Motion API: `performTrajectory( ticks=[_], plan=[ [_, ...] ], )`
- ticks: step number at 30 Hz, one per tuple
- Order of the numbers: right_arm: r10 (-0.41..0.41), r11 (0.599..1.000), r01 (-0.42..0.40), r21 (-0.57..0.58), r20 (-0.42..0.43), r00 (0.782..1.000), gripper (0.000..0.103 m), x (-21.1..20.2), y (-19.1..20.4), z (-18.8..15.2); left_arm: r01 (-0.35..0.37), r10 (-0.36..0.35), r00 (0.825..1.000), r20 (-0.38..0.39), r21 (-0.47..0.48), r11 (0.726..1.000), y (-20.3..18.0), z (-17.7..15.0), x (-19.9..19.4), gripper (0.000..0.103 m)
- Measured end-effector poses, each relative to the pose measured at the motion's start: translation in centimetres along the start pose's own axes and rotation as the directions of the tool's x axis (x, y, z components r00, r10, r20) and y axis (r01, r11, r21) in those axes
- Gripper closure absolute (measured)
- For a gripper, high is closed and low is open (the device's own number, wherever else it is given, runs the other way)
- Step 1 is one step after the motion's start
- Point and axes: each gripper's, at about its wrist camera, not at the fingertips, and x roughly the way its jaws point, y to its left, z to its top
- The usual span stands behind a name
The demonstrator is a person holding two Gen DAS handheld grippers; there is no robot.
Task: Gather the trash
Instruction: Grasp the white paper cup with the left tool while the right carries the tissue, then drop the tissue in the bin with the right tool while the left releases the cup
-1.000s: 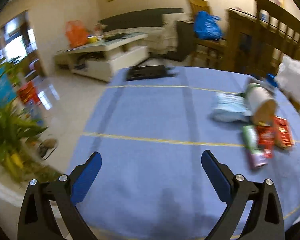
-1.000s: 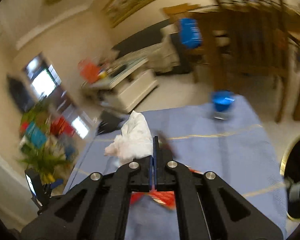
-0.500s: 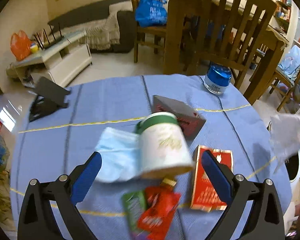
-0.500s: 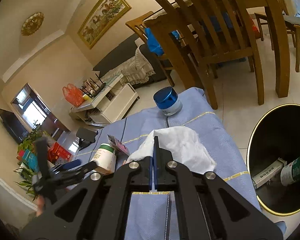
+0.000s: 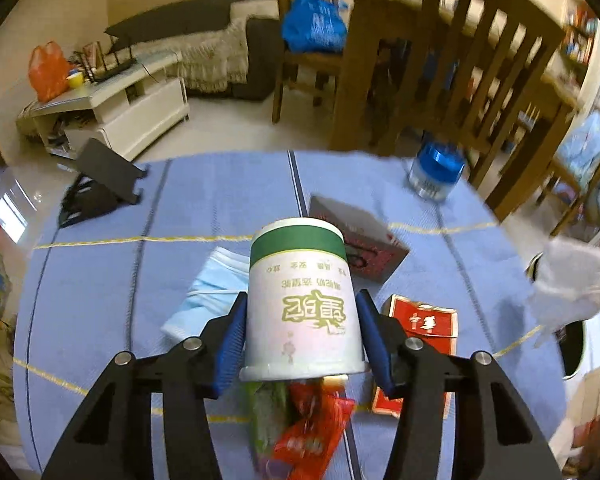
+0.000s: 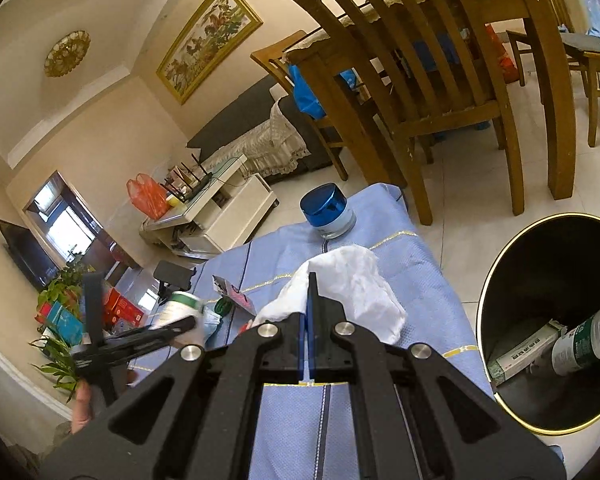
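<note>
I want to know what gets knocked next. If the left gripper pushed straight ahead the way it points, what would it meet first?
The left gripper already has the white paper cup between its fingers; pushing on would probably drive the cup into the dark red-printed box behind it, though depth is unclear.

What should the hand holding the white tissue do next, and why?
Probably swing the right tool sideways over the black bin and let go. It is shut on the crumpled tissue above the blue tablecloth, and the open bin, already holding a bottle and a box, stands just beside the table.
</note>
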Motion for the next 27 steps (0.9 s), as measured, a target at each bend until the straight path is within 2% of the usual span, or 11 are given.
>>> performTrajectory(
  ticks=[3,5,9,11,14,19,23,27],
  plan=[
    [-0.002,1.000,0.002,-0.001,0.001,1.000,0.102,0.0,0.1,0.0,0.060,-0.057,0.997,0.053,-0.065,0.996,1.7,-0.3,-2.6,0.051],
    [-0.013,1.000,0.013,-0.005,0.005,1.000,0.102,-0.1,0.1,0.1,0.072,-0.067,0.996,0.062,-0.088,0.993,2.3,-0.2,-3.5,0.051],
    [-0.069,0.998,0.069,-0.003,0.047,0.997,0.102,-1.3,-0.5,0.4,0.075,-0.071,0.994,0.086,-0.053,0.996,1.3,-0.1,-5.1,0.051],
    [-0.103,0.995,0.102,0.016,0.070,0.992,0.102,-2.2,-1.5,0.6,0.103,-0.100,0.992,0.083,-0.043,0.994,0.3,-0.1,-5.4,0.051],
    [-0.195,0.981,0.192,0.032,0.105,0.975,0.102,-3.4,-3.0,0.9,0.138,-0.137,0.988,0.076,-0.009,0.990,-1.8,0.0,-5.6,0.051],
    [-0.345,0.938,0.335,0.090,0.150,0.927,0.102,-5.7,-6.3,1.5,0.214,-0.218,0.974,0.056,0.076,0.974,-7.0,-0.3,-6.0,0.051],
    [-0.401,0.909,0.379,0.175,0.116,0.909,0.102,-6.3,-9.6,1.0,0.263,-0.269,0.963,0.022,0.141,0.954,-11.5,-0.6,-5.4,0.051],
    [-0.420,0.887,0.391,0.247,0.078,0.904,0.098,-6.7,-12.3,0.8,0.298,-0.302,0.953,-0.015,0.207,0.932,-16.0,-1.0,-4.5,0.051]
  ],
)
